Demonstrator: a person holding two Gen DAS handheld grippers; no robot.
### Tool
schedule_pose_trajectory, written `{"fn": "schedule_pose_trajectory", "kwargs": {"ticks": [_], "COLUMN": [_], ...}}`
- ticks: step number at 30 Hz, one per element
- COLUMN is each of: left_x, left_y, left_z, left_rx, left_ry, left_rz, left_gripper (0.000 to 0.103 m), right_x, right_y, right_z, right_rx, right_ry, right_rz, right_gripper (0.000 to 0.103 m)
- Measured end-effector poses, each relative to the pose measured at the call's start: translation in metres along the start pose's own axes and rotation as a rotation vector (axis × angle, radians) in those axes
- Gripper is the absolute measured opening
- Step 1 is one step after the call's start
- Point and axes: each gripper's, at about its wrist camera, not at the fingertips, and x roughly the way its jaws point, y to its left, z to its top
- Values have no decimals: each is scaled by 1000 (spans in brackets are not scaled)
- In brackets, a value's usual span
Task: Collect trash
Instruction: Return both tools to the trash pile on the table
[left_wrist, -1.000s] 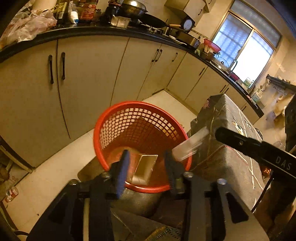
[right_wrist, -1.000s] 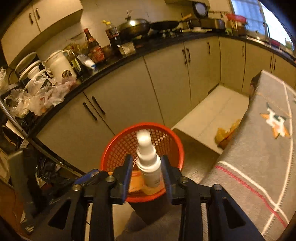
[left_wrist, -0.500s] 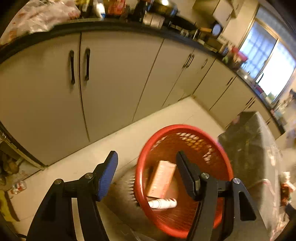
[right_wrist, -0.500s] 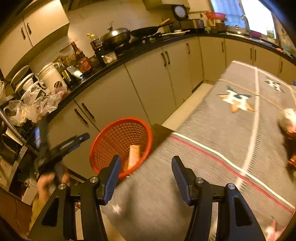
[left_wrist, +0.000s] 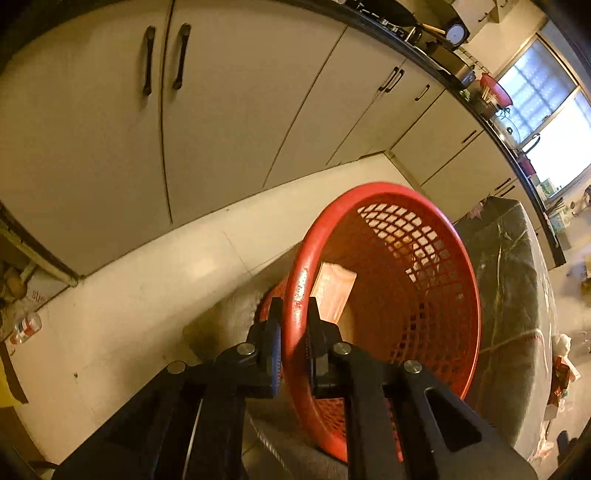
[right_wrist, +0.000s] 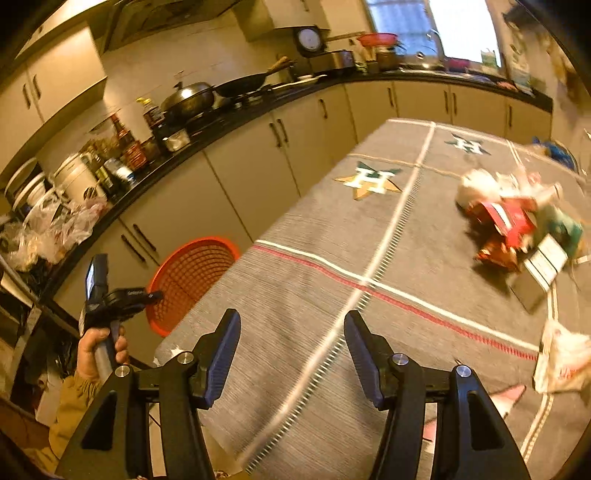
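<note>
My left gripper (left_wrist: 293, 325) is shut on the near rim of the red mesh basket (left_wrist: 417, 236), which tilts toward me; an orange box (left_wrist: 332, 291) lies inside. The basket also shows in the right wrist view (right_wrist: 192, 273), beside the table's left end, with the left gripper (right_wrist: 147, 295) at its rim. My right gripper (right_wrist: 291, 350) is open and empty above the grey tablecloth (right_wrist: 332, 236). A pile of trash (right_wrist: 513, 221) with red wrappers and white paper lies at the table's far right. A crumpled white wrapper (right_wrist: 561, 362) lies at the right edge.
Cream kitchen cabinets (left_wrist: 221, 103) run along the wall behind the basket, a dark counter (right_wrist: 207, 110) with pots and bottles above them. The cloth-covered table (left_wrist: 517, 288) stands right of the basket. Pale tiled floor (left_wrist: 129, 295) lies to its left.
My left gripper closed on the basket's rim and tipped the basket. My right gripper, having let go of the white bottle, swung right over the table toward the trash pile.
</note>
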Motion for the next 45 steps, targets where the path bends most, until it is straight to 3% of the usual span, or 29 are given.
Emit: {"fn": "schedule_pose_trajectory", "kwargs": {"ticks": [8,17,19,21,23,26,29,33,35,40,45], "left_x": [13,23,16,1,-15,-49,-78,-102,-104,-92,-90], "left_y": [10,-6,-5,-7,-9,-20,-38,-87,-118,-207,-290], "left_z": [11,3,1,0,-2,-7,-15,-40,-57,-106,-156], "left_rx": [-82,-46,-62,-55,-41,-5,57,217,301,525,724], "left_ry": [54,108,97,57,7,-92,-170,-237,-220,-87,-47], "left_rz": [5,50,33,42,67,109,123,118,76,-128,-259], "left_gripper": [11,14,21,38,46,51,60,68,68,68,68], "right_x": [-14,-57,-66,-76,-85,-96,-107,-124,-130,-137,-137], "right_y": [-14,-36,-42,-50,-63,-85,-111,-145,-161,-191,-217], "right_z": [-16,-31,-34,-37,-39,-45,-53,-65,-70,-83,-85], "right_rx": [26,59,69,81,101,144,198,269,305,359,423], "right_ry": [-6,-81,-96,-115,-133,-146,-165,-190,-191,-173,-163], "right_rz": [-3,-38,-40,-52,-65,-87,-112,-160,-182,-229,-213], "right_gripper": [63,67,69,73,75,76,77,78,78,80,81]}}
